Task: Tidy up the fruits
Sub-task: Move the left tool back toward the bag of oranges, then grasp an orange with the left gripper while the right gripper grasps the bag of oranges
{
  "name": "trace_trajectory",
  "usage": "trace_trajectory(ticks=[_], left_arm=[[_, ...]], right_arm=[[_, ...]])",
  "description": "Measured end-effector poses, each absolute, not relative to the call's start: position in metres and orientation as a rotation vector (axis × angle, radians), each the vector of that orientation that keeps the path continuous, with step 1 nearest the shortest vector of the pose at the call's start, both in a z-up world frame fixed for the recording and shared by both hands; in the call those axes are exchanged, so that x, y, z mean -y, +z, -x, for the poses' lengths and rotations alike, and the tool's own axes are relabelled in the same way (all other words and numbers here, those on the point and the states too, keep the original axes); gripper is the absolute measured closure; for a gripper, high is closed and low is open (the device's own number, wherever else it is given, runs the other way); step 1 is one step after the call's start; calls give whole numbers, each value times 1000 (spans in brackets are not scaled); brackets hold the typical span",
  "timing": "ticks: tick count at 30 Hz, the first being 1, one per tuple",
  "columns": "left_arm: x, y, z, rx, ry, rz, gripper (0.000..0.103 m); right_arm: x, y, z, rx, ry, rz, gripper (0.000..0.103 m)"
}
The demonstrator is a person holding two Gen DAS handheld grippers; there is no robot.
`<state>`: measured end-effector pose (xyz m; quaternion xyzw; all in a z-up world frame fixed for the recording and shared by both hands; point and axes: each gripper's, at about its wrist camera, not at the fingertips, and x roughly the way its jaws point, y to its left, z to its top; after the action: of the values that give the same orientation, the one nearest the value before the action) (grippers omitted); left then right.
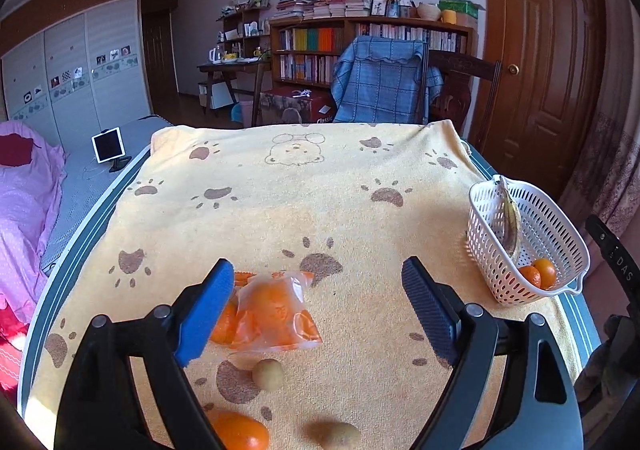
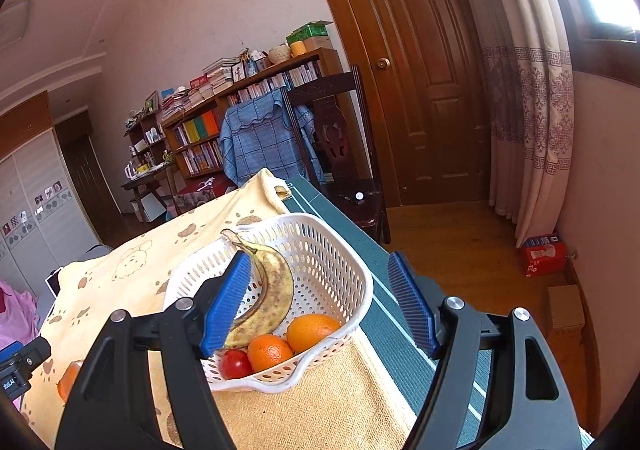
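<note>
A white plastic basket (image 2: 340,262) stands at the table's right edge; it also shows in the left wrist view (image 1: 560,226). It holds a spotted banana (image 2: 276,290), two oranges (image 2: 270,352) and a small red fruit (image 2: 235,364). My right gripper (image 2: 320,306) is open and empty just above the basket's near end. My left gripper (image 1: 318,314) is open and empty above the cloth. Below it lie a clear bag of oranges (image 1: 276,314), two small brownish fruits (image 1: 269,374) and a loose orange (image 1: 240,430).
A yellow paw-print cloth (image 1: 320,201) covers the table. A green mat edge (image 2: 384,290) runs along the right side. A chair with a blue blanket (image 1: 380,85) stands behind the table, and a bed (image 1: 24,201) is at the left.
</note>
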<state>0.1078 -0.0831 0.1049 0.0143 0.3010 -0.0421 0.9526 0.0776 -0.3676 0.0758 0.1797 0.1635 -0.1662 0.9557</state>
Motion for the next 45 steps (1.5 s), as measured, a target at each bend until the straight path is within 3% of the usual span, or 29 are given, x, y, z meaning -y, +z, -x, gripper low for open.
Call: trace_trajectory(ticks=[16, 21, 36, 45], left_arm=[[-16, 83, -125, -675, 122, 27, 18], [-28, 67, -136, -734, 108, 53, 18], [-16, 34, -148, -811, -44, 66, 18], [-23, 29, -152, -838, -197, 221, 44]], right_arm=[[351, 78, -76, -311, -305, -295, 27], [339, 80, -76, -299, -274, -249, 21], [303, 76, -80, -328, -152, -130, 21], [290, 74, -78, -337, -118, -91, 21]])
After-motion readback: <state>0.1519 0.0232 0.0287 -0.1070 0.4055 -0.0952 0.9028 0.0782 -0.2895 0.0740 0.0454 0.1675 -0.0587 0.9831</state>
